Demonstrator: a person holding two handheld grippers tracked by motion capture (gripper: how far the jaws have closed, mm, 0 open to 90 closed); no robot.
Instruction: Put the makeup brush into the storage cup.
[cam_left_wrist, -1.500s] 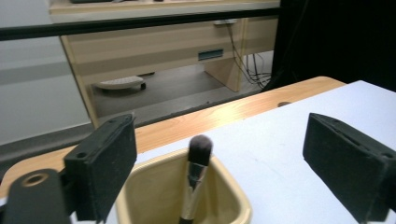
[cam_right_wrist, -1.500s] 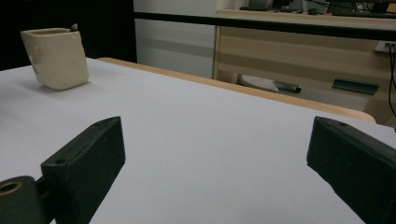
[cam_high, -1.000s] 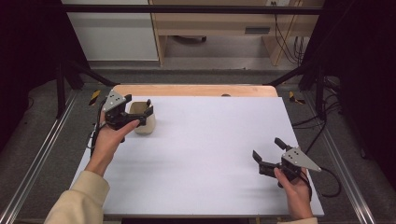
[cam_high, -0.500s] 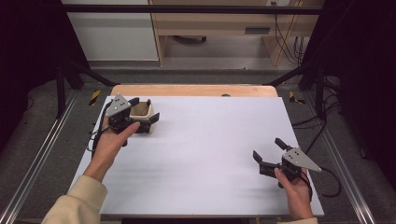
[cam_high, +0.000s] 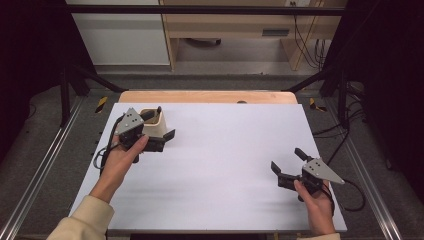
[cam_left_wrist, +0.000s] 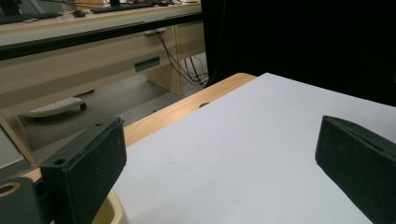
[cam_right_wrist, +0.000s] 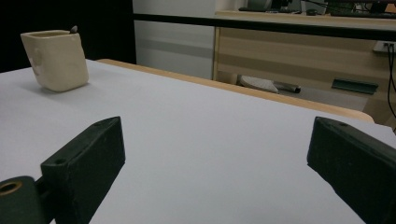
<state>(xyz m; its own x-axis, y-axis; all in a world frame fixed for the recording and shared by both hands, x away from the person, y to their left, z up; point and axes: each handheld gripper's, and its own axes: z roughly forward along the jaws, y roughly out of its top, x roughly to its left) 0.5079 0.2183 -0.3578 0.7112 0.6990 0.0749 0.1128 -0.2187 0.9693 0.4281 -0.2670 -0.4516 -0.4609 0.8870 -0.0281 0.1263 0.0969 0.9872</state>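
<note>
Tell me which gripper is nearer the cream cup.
Left. The left gripper is open right at the cream cup, its jaws standing around it. The right gripper, open too, sits far across the white table, near the front right corner.

A wooden desk (cam_high: 225, 22) stands beyond the white table (cam_high: 235, 150), black curtains (cam_high: 390, 60) flanking.

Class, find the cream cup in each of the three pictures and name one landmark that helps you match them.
High view: the cream cup stands at the far left of the white board, by the left gripper.
Left gripper view: its rim peeks in at the bottom left, beside the left jaw.
Right gripper view: upper left, far across the board.
Shared landmark: the wooden table edge beyond the board.
</note>
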